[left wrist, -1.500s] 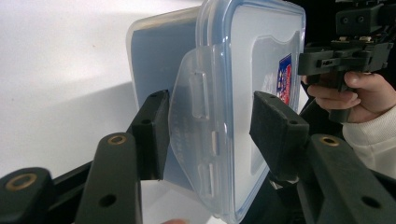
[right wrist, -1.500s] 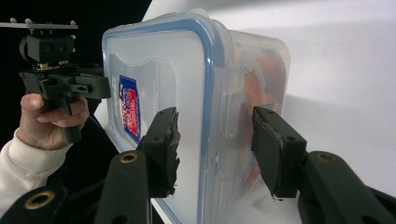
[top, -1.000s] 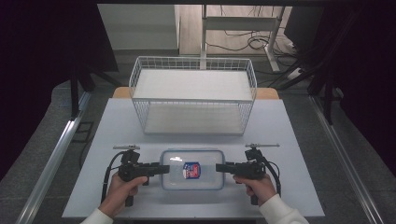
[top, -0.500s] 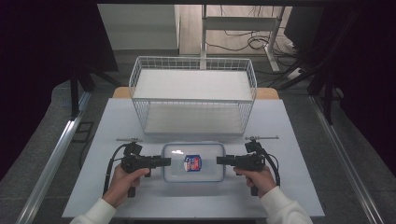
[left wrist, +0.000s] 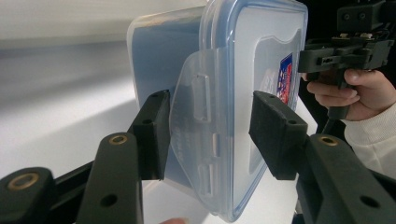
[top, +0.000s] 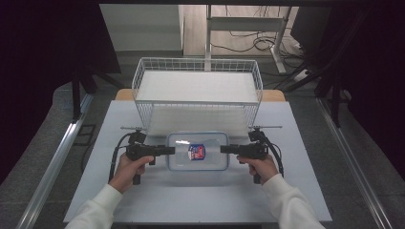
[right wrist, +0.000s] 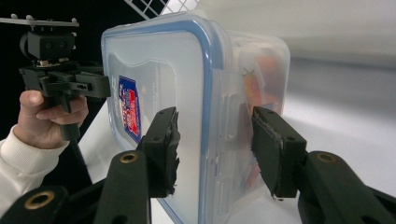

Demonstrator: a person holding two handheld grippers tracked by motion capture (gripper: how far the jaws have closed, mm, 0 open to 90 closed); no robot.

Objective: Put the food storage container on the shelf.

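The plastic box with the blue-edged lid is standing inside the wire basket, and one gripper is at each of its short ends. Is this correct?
Not quite. The plastic box is not inside the wire basket; the high view shows it on the table in front of the basket. The rest holds: the left gripper and the right gripper are each at one short end.

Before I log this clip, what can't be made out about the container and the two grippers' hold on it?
- Contents of the plastic container: frosted lid and walls blur them; the right gripper view gives just an orange smear.
- Label text: too small in the high view, edge-on in the gripper views.
- Left gripper and right gripper: jaws straddle the end latches, but pad contact is unclear.
- Container's underside: hidden against the table.
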